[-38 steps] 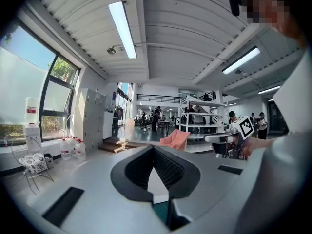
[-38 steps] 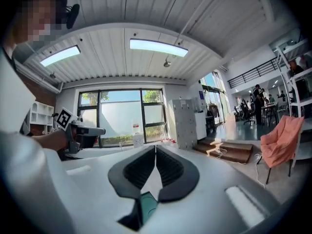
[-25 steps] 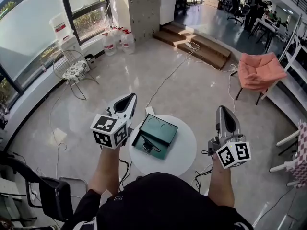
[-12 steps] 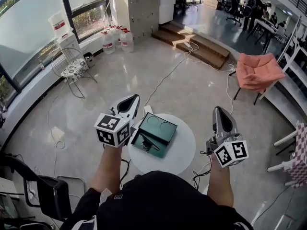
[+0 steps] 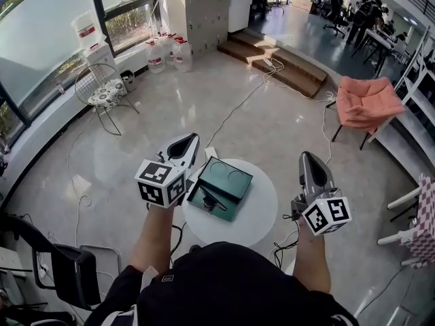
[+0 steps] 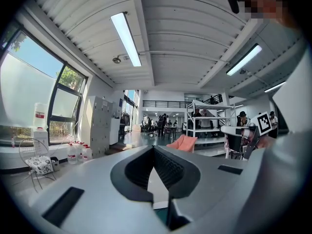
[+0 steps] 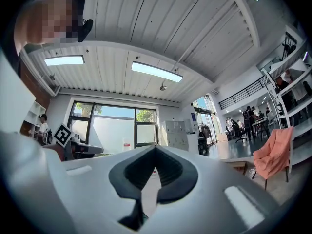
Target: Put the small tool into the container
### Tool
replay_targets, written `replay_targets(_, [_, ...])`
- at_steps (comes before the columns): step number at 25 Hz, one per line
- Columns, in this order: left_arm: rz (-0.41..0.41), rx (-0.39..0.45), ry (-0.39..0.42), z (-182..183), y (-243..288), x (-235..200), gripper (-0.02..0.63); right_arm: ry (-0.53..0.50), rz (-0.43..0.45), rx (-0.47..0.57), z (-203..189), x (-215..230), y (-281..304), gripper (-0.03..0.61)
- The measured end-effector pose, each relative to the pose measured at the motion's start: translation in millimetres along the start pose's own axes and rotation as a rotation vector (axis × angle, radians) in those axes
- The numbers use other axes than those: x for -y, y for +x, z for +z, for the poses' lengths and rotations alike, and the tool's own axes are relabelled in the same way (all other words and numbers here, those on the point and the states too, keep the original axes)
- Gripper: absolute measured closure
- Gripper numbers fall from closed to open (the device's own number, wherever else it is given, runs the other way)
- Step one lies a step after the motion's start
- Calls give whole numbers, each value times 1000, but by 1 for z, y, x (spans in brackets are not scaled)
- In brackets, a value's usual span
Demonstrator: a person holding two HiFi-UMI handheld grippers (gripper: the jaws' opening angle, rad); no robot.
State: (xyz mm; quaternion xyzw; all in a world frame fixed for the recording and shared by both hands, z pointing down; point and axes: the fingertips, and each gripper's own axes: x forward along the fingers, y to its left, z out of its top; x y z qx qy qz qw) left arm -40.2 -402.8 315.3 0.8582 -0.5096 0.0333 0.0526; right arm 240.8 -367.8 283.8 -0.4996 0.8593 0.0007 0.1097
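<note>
While poised either side of the round white worktop (image 5: 262, 212) above glossy floor (image 5: 258, 114) — holding left tongs (image 5: 185, 143) and right tongs (image 5: 309, 163) pointing forward, both clenched, empty.

The container (image 5: 221, 187) is dark green; the tool (image 5: 212, 201) is black. The table (image 5: 262, 216) is plain white. The left gripper (image 5: 188, 141) and right gripper (image 5: 305, 157) are light grey with black ribbed pads (image 6: 170, 172). Each cube (image 5: 161, 182) is white with black square markers. The sleeves (image 5: 224, 291) are black. The floor (image 5: 272, 128) is glossy beige-grey. The chair (image 5: 369, 104) is salmon pink. The jugs (image 5: 166, 53) are clear with red labels. The cushion (image 5: 107, 99) has a dark-on-white flower print.
</note>
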Motion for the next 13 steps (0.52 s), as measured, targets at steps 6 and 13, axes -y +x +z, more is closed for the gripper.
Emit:
replay_targets(6, [7,-6,-4,-3,-6,-4,609,0,18,-16,-5,-11,4,570])
replay_targets(13, [15,-1,-12,-6,-6,-9,609,-2,36,-30,-14,-14,9,571])
